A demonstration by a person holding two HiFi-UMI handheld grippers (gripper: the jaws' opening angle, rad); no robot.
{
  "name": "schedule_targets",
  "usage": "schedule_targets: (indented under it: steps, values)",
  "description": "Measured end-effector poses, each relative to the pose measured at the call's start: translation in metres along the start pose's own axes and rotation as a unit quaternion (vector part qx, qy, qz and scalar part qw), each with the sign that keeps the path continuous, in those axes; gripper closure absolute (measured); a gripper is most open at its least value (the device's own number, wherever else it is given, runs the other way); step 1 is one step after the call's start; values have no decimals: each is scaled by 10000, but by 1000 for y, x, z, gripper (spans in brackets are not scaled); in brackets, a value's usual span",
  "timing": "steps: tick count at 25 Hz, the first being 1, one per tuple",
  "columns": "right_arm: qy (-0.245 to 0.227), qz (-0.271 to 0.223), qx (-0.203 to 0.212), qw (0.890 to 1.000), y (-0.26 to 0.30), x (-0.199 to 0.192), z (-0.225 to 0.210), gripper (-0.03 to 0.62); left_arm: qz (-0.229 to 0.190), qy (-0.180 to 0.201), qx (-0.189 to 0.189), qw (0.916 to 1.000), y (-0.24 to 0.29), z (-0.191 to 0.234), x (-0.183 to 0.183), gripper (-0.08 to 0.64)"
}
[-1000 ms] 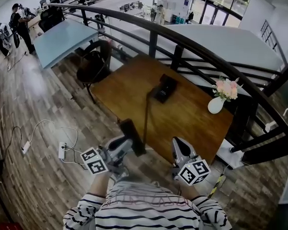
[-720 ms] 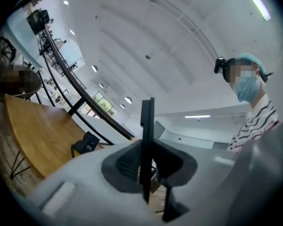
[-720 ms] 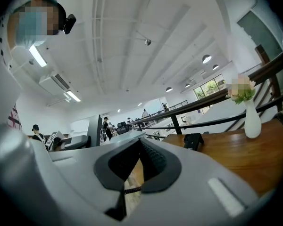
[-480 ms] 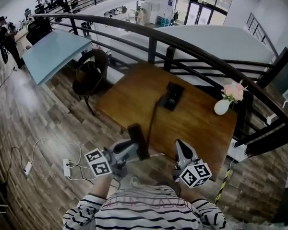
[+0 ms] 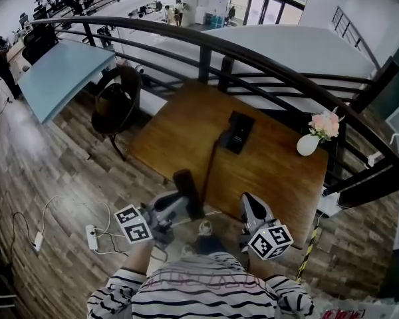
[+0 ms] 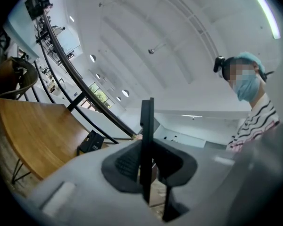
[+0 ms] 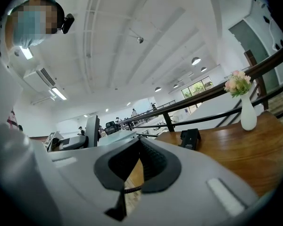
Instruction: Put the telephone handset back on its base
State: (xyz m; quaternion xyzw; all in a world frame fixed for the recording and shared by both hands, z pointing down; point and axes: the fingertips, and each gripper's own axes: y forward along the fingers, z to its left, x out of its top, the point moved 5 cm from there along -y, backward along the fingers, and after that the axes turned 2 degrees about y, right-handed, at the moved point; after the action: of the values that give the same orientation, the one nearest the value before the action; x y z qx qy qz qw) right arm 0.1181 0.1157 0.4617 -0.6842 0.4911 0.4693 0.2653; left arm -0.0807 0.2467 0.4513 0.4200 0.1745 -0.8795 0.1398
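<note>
My left gripper (image 5: pixel 183 202) is shut on the black telephone handset (image 5: pixel 187 190), which stands nearly upright over the near edge of the wooden table (image 5: pixel 173 135). In the left gripper view the handset (image 6: pixel 146 145) shows edge-on between the pads. A dark cord (image 5: pixel 209 166) runs from it to the black telephone base (image 5: pixel 239 131), which sits mid-table toward the far side. The base also appears small in both gripper views (image 6: pixel 91 142) (image 7: pixel 190 138). My right gripper (image 5: pixel 249 203) hangs at the near edge to the right, shut and holding nothing (image 7: pixel 140 141).
A white vase of pink flowers (image 5: pixel 308 143) stands at the table's far right corner. A dark curved railing (image 5: pixel 279 72) runs behind the table. A round chair (image 5: pixel 117 100) sits at the left end. A power strip with cables (image 5: pixel 93 236) lies on the wood floor.
The head view has swung slightly, so the table sits a bit further right and lower. Both grippers stay near the table's front edge, and the handset remains gripped.
</note>
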Motion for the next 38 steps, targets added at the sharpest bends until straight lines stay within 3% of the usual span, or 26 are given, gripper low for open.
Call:
schedule_targets:
  steps: [5,14,25,32,38]
  values:
    - [27,13,62,10000,35,9,-25,591,100,10,-37,9999,25,27,13,489]
    - [76,-85,49,9999,81,43,-96,591,363,-24,-154,9992,115,79,24,490]
    - [174,-119,32,9998,100,56,-148,591,923,26,-214,9955,185,126,21,490]
    - [229,-143,-366,9990,111,58,-157,591,1307,-246,-567,9895,215,169,30,491]
    - [376,-288,-955,9943,130,64,-155,591,1930,-429,-1017,9750,252,209,42,491]
